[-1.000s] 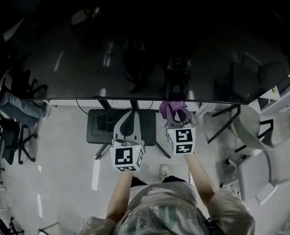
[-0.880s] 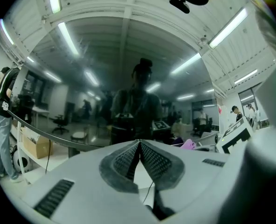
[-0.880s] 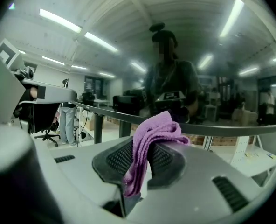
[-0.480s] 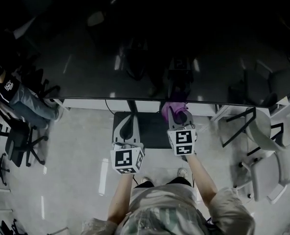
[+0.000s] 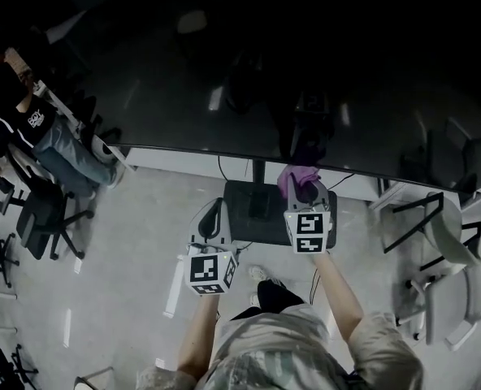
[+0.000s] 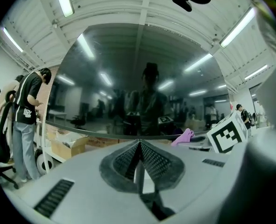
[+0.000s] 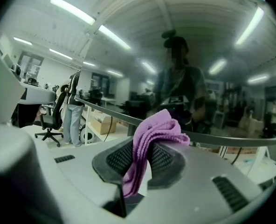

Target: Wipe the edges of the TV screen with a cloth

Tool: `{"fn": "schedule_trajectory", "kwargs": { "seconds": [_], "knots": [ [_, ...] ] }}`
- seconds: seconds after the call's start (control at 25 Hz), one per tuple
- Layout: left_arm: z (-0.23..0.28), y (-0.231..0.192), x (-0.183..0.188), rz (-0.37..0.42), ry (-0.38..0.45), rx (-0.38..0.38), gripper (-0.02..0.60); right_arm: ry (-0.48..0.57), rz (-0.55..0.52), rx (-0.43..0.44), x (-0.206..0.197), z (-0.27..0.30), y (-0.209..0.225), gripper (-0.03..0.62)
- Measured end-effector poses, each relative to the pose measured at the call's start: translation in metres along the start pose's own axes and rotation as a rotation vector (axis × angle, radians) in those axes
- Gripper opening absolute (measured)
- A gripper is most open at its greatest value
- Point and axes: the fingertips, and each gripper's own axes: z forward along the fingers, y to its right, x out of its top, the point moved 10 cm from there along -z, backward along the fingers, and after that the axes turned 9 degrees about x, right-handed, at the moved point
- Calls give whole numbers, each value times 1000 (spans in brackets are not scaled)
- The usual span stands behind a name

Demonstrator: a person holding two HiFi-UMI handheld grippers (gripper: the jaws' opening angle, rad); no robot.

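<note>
At the glossy TV screen [image 5: 224, 88], right claw [image 7: 146, 146] pinches folded purple cloth [image 7: 155, 125].

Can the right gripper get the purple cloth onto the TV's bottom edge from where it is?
Probably yes: the right gripper holds the purple cloth close by the TV's bottom edge, with nothing visible between them.

I could read no plain words or numbers anywhere in the room. The only signs were black-and-white square markers on the cube [image 5: 209, 270] of the left gripper [image 5: 215, 205] and on the cube [image 5: 309, 232] of the right gripper [image 5: 304, 189], patterns rather than letters. Well off to the left of the left gripper, a person's dark shirt [image 5: 15, 96] bore a small white print [image 5: 36, 119], too small to make out.
</note>
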Motion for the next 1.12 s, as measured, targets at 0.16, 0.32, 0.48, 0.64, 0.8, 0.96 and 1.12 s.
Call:
{"fn": "schedule_trajectory", "kwargs": {
  "seconds": [0.16, 0.32, 0.48, 0.64, 0.8, 0.96, 1.12],
  "knots": [
    [-15, -73, -3, -17, -15, 88, 15, 3, -30, 51, 18, 48, -59, 63],
    [-24, -107, -8, -51, 10, 206, 15, 27, -60, 68, 25, 74, -87, 63],
    [-15, -127, -10, -82, 40, 277, 15, 43, -70, 86, 25, 88, -107, 63],
    [5, -189, 4, -49, 58, 271, 15, 64, -82, 93, 38, 129, -158, 63],
    [21, -259, 15, -59, 61, 275, 15, 61, -39, 112, 54, 170, -219, 63],
    [34, -303, 25, -67, 83, 292, 15, 72, -17, 130, 65, 201, -262, 63],
    [36, -342, 30, -60, 98, 316, 15, 85, -30, 191, 78, 226, -299, 63]
  ]
}}
